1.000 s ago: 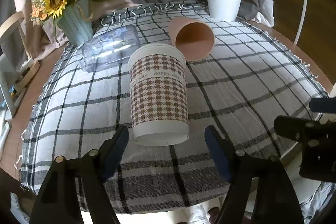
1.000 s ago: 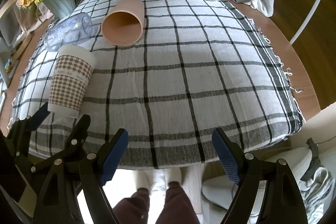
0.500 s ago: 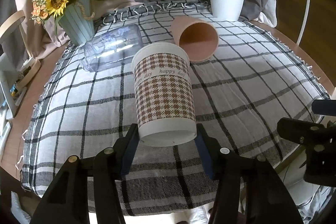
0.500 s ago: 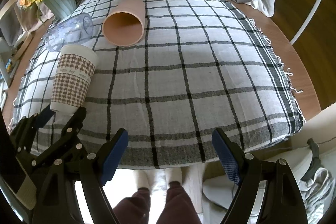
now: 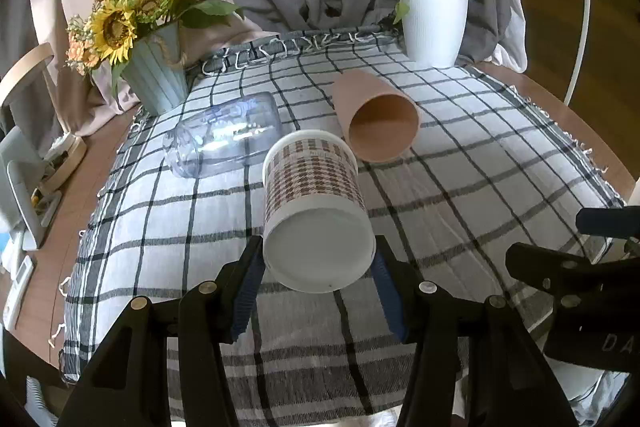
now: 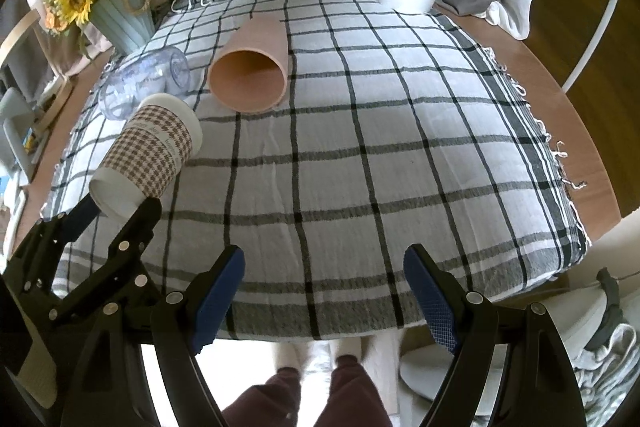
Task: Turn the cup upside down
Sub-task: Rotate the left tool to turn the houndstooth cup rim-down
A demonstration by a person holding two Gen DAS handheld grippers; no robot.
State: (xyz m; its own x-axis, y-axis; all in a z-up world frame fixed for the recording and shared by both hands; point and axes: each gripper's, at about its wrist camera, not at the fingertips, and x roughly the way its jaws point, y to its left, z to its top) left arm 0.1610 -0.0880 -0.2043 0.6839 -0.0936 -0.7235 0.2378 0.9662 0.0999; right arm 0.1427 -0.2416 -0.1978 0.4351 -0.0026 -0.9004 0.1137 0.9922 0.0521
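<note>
Houndstooth paper cup (image 5: 316,211), brown-and-white check with a white band near its base, is pinched at that base between the blue pads (image 5: 249,279) of the left gripper (image 5: 318,281). It is tipped back, flat white bottom toward the gripper, over the near left part of the checked tablecloth (image 5: 480,187). Lettering rings it, too small to read. The right gripper (image 6: 324,291) hangs spread wide over the cloth's near edge, gripping nothing. Beyond lie a peach cup (image 5: 376,123) and clear jar (image 5: 224,135) on their sides.
</note>
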